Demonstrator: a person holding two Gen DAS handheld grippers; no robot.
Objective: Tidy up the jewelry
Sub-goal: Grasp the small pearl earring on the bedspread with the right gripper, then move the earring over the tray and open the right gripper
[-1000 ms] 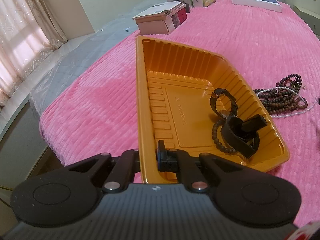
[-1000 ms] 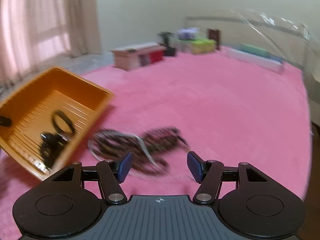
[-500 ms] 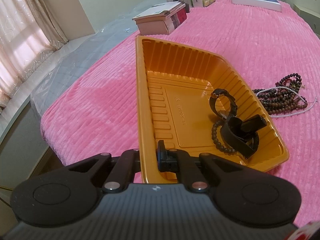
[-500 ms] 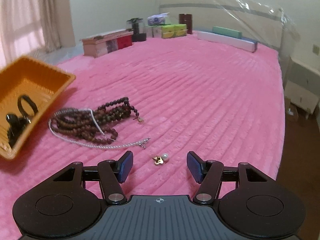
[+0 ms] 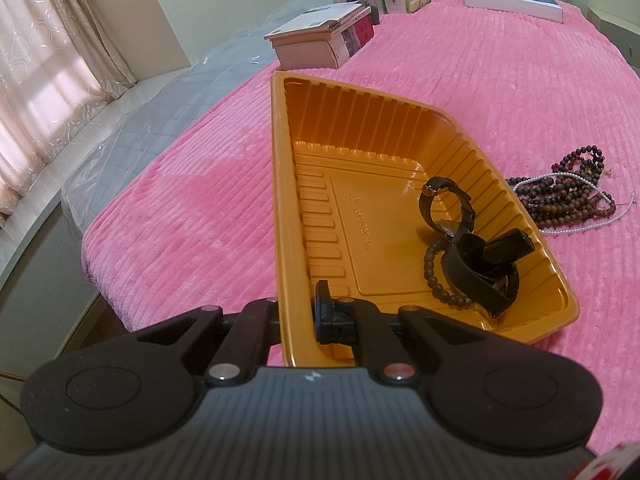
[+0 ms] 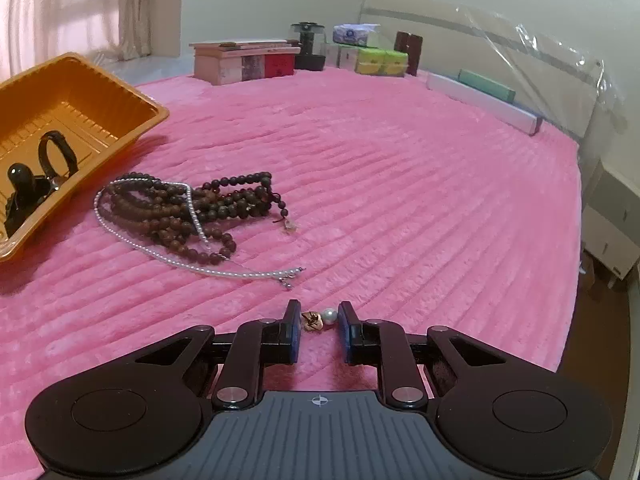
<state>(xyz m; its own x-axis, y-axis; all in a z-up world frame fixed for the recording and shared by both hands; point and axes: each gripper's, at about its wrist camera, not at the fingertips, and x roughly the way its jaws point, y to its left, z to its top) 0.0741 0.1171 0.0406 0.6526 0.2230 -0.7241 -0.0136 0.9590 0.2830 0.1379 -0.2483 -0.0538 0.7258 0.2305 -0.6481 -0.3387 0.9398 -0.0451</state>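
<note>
A: Where is the left claw (image 5: 298,312)?

B: It is clenched on the near wall of the orange tray (image 5: 280,184), 1 finger inside and 1 outside the rim. The tray sits tilted on the pink blanket (image 5: 192,216) of the bed, its near end raised.

A: What is in the tray?

B: A black watch (image 5: 446,208) standing on its edge, a second black strap (image 5: 480,268) looped over itself, and a short string of dark beads (image 5: 434,272) lying against them, all gathered toward the tray's right side.

A: And the right claw (image 6: 319,322)?

B: Low on the blanket, its 2 fingers narrowed but with a gap left, and between their tips lies a small gold earring with a white pearl (image 6: 320,318). Whether the pads touch it, I cannot tell.

A: Where is the rest of the jewelry?

B: Out on the blanket, between the tray and the right claw. A heap of brown bead strands (image 6: 188,212) lies just beside the tray's outer wall, and a thin pearl necklace (image 6: 200,268) loops around and over that heap, its clasp end trailing toward the claw.

A: Anything farther off?

B: Along the far edge of the bed stand a stack of flat boxes (image 6: 244,60), a tissue box (image 6: 356,35), green packets (image 6: 382,62) and a long white box (image 6: 480,100).
</note>
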